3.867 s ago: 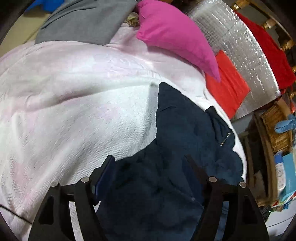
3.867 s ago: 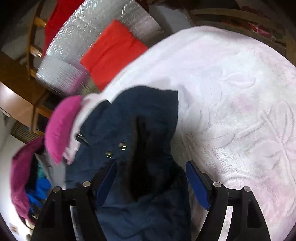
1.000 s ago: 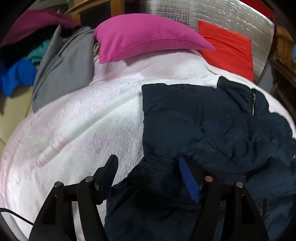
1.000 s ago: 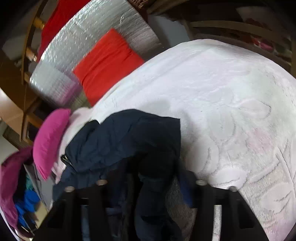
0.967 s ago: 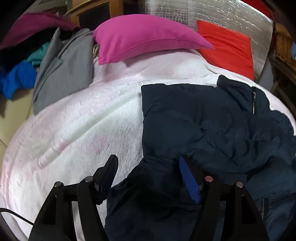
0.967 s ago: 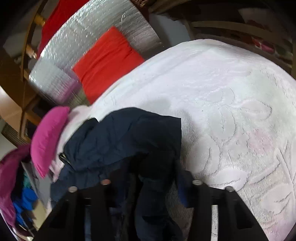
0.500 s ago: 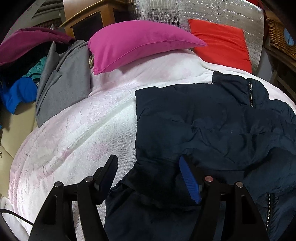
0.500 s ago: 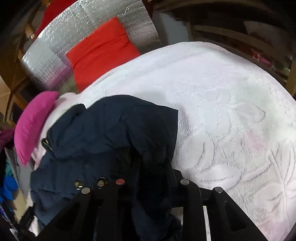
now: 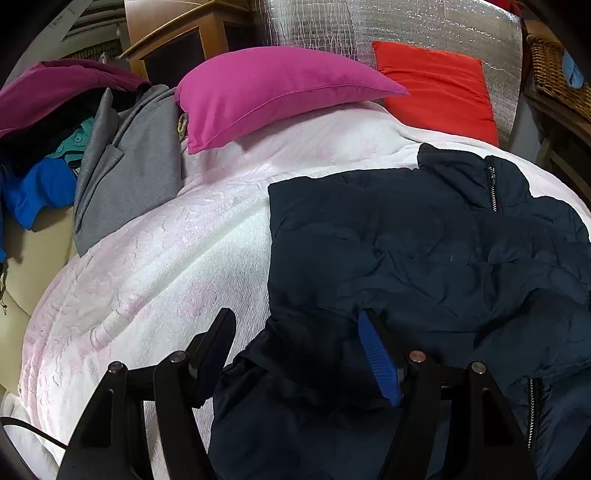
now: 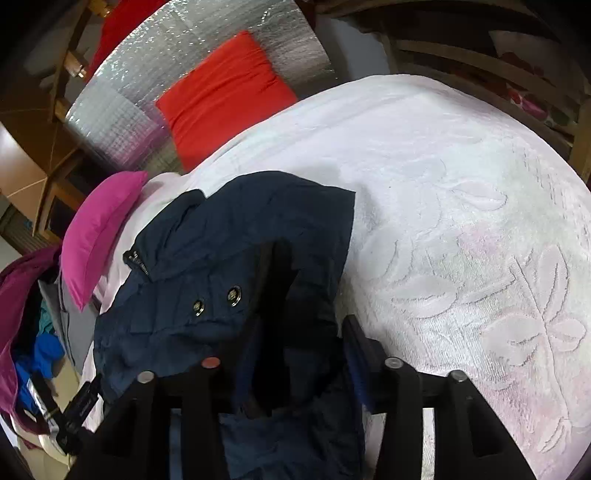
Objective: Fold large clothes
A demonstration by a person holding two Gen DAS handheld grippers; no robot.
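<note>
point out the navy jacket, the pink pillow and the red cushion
navy jacket point(image 9: 424, 251): left wrist view, its quilted body
pink pillow point(image 9: 273, 92): left wrist view, middle of its face
red cushion point(image 10: 225, 99): right wrist view, middle of its face

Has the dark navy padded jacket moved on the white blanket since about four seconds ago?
Yes. The dark navy padded jacket now spreads wider over the white blanket, its collar nearer the red cushion.

A: Soft, even indoor light; the white embossed bedspread reads brightest, nearly washed out.

B: And the dark navy padded jacket swallows detail (folds barely show). Glare speckles the silver foil panel.

A: Sharp centre; fisheye bending and black vignette at corners.
</note>
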